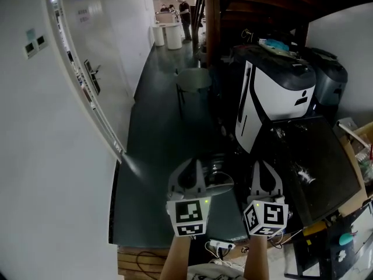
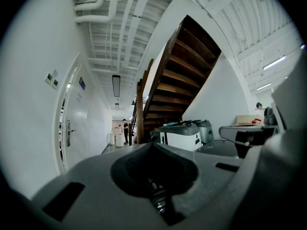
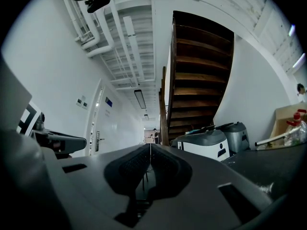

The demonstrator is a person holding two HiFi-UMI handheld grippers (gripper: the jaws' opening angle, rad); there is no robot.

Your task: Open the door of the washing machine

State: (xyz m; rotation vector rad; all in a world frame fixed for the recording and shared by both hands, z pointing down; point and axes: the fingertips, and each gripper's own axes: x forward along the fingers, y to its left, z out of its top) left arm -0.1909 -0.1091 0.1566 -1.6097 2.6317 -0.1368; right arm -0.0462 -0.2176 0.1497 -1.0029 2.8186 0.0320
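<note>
Both grippers are held level at the bottom of the head view and point down a corridor. My left gripper [image 1: 189, 169] is shut with nothing in it, its tips meeting in the left gripper view [image 2: 152, 145]. My right gripper [image 1: 263, 169] is also shut and empty, its pads touching along a thin line [image 3: 149, 147]. A dark flat-topped appliance [image 1: 315, 168] stands just right of the right gripper. I cannot make out a washing machine door in any view.
A white-and-black machine [image 1: 274, 92] and a grey bin [image 1: 329, 77] stand under a wooden staircase [image 2: 182, 80]. There is a small chair [image 1: 193, 80] ahead, a white door [image 1: 87, 80] on the left, a person [image 1: 184, 13] far down the corridor, and a power strip with cables [image 1: 220, 247] below.
</note>
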